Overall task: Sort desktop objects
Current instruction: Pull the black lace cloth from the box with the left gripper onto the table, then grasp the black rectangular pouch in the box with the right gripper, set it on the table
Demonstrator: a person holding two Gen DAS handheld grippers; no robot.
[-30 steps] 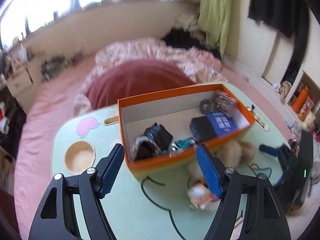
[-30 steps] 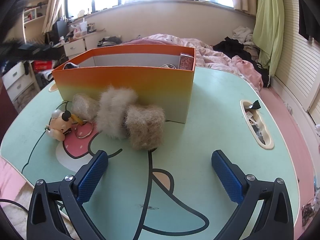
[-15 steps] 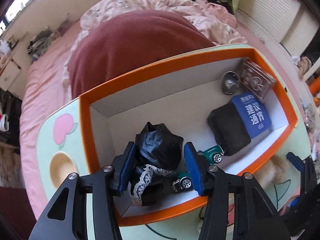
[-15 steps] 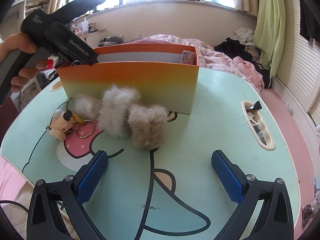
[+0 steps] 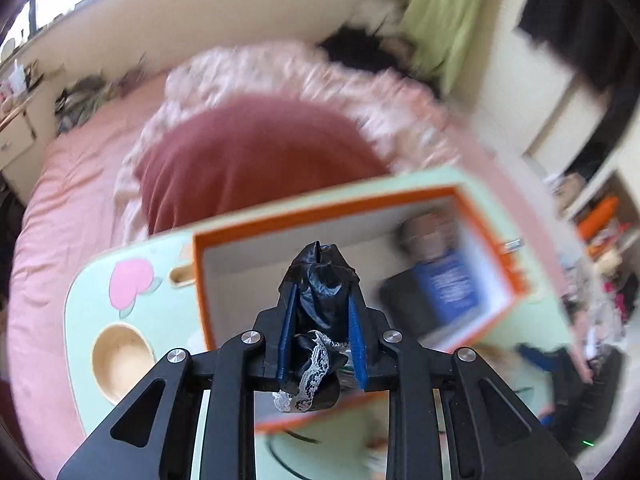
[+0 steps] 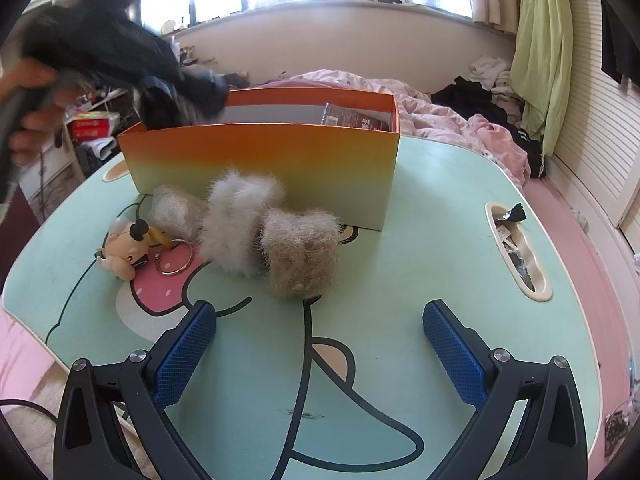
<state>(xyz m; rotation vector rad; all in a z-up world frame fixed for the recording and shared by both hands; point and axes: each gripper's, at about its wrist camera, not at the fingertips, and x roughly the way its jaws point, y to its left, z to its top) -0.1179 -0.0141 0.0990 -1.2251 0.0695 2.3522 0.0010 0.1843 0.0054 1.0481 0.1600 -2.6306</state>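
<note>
My left gripper (image 5: 322, 289) is over the near left end of the orange box (image 5: 492, 248). Its jaws are closing and the pads press on a black cloth bundle with white lace trim (image 5: 316, 364), which hangs clear of the box floor. In the right wrist view that gripper is a dark blur (image 6: 172, 88) above the box's (image 6: 264, 160) left end, with a person's hand (image 6: 28, 92) on it. My right gripper (image 6: 320, 340) stands open and empty over the green table (image 6: 420, 264). In front of it lie fluffy beige and white pieces (image 6: 240, 224) and a mouse keychain (image 6: 126, 248).
A black pouch with a blue label (image 5: 448, 284) lies blurred inside the box, and a dark packet (image 6: 352, 120) stands at its right end. The table has a round wooden cup recess (image 5: 120, 356) and a slot holding wrappers (image 6: 516, 248). A pink bed lies behind.
My left gripper went down into the box, shut on the black lace cloth and has pulled back up with it. The right gripper has stayed put.
</note>
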